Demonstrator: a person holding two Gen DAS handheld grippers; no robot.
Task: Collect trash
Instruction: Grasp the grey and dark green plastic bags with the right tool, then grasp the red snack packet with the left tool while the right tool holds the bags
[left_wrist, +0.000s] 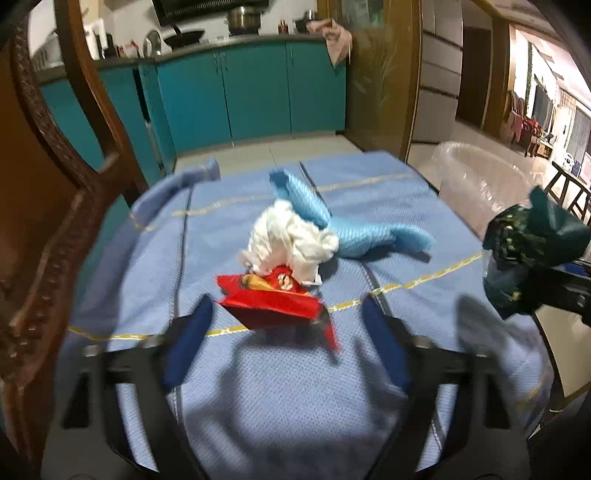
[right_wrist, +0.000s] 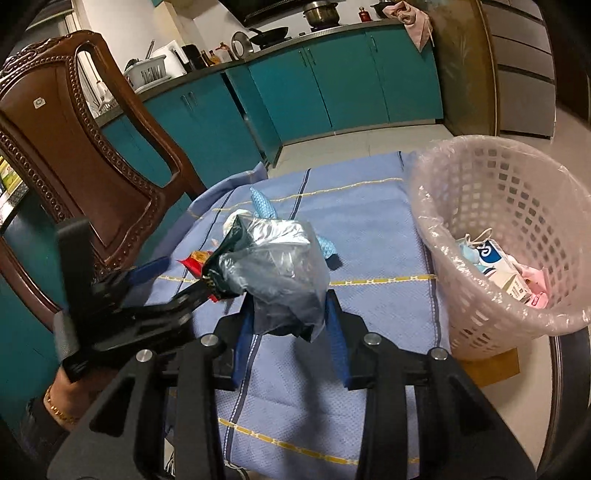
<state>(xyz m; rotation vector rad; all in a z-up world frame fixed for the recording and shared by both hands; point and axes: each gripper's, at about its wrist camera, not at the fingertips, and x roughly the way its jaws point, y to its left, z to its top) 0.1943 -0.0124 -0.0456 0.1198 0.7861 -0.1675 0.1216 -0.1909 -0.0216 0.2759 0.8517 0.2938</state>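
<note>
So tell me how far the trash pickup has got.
Done: the lined basket already holds cartons and scraps. In hand: the right gripper is shut on a crumpled dark-and-silver wrapper, not yet over the basket. The left gripper is open around the red wrapper, not pressing it. Left on the cloth: that red wrapper, the white tissue wad and the blue wrapper.

black grippers (right_wrist: 288, 325), blue pads (left_wrist: 192, 332), silver screws, gold bracelet (right_wrist: 59, 410).

Home kitchen, teal cabinets (right_wrist: 347, 77), pots on counter (left_wrist: 242, 18), carved chair (right_wrist: 74, 140)
</note>
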